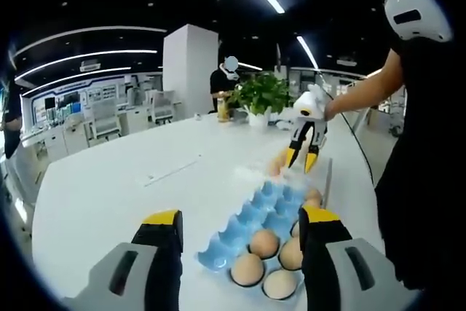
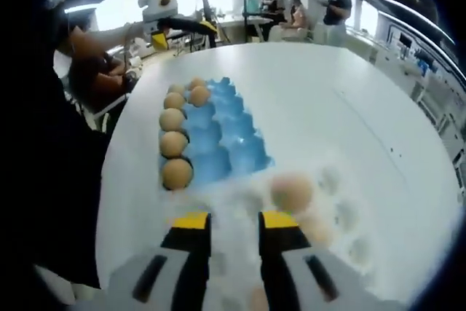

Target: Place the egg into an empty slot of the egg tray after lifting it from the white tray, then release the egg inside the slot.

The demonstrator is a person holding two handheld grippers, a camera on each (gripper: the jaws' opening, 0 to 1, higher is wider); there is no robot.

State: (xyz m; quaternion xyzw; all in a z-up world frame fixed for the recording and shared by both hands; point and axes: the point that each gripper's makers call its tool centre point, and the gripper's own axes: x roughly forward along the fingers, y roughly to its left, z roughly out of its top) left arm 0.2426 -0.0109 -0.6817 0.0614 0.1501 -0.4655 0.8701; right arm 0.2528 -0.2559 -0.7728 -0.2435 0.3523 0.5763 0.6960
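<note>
Your right gripper (image 2: 234, 225), jaws open and empty over the white tray (image 2: 331, 180), can knock the egg (image 2: 292, 191) sideways if you descend off-centre, while your left gripper (image 1: 240, 225) waits open above the blue egg tray (image 1: 255, 216).

A leafy potted plant (image 1: 261, 97) stands at the white worktop's (image 1: 116, 194) far end, a yellowish bottle (image 1: 222, 109) just beside it, a white pillar (image 1: 189, 71) behind.
</note>
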